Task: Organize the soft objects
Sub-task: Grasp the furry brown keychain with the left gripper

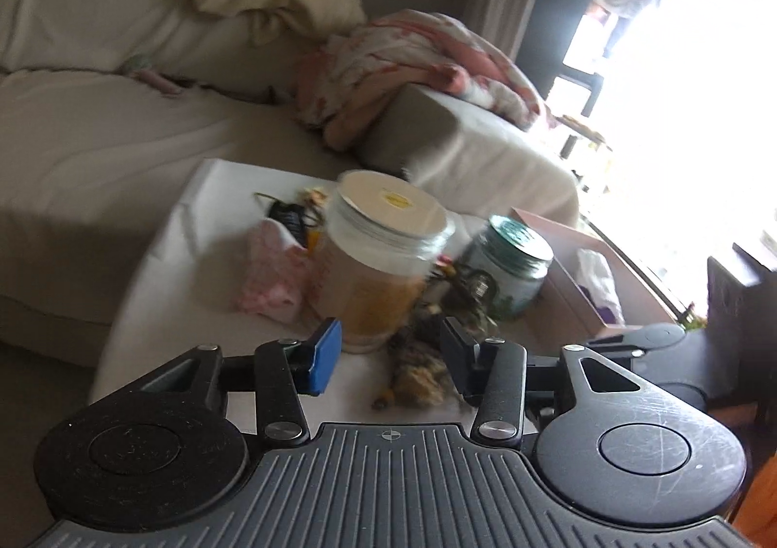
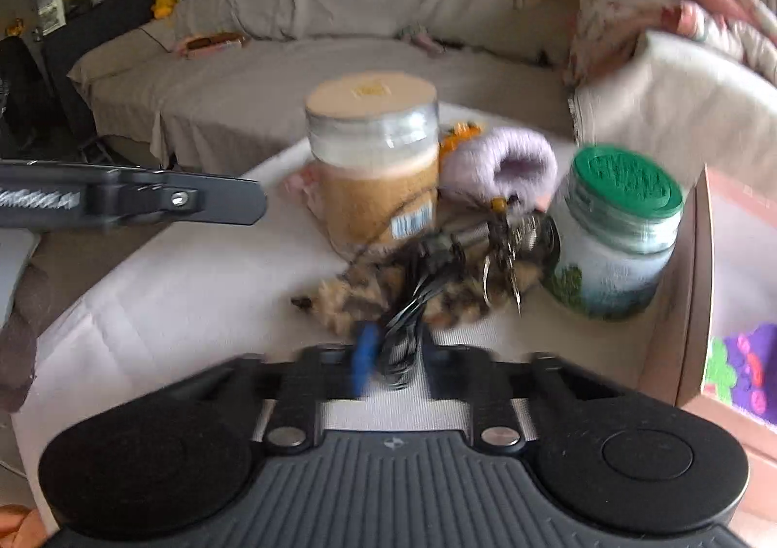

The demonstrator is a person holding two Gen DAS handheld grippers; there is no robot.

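On a white-covered table (image 2: 160,300) lie soft things: a brown mottled plush piece (image 2: 349,300), also in the left wrist view (image 1: 417,368), a lilac fuzzy slipper (image 2: 500,169) and a pink cloth (image 1: 272,276). My right gripper (image 2: 393,353) is shut on a black cord bundle with keys (image 2: 461,251) lying over the plush. My left gripper (image 1: 388,353) is open and empty just above the plush, in front of a jar; it shows at the left of the right wrist view (image 2: 194,200).
A beige-lidded jar (image 2: 374,159) and a green-lidded jar (image 2: 616,232) stand mid-table. A pink box (image 2: 699,285) holding a purple item stands at the right. A covered sofa (image 1: 87,135) with pillows and a pink blanket (image 1: 427,62) lies behind.
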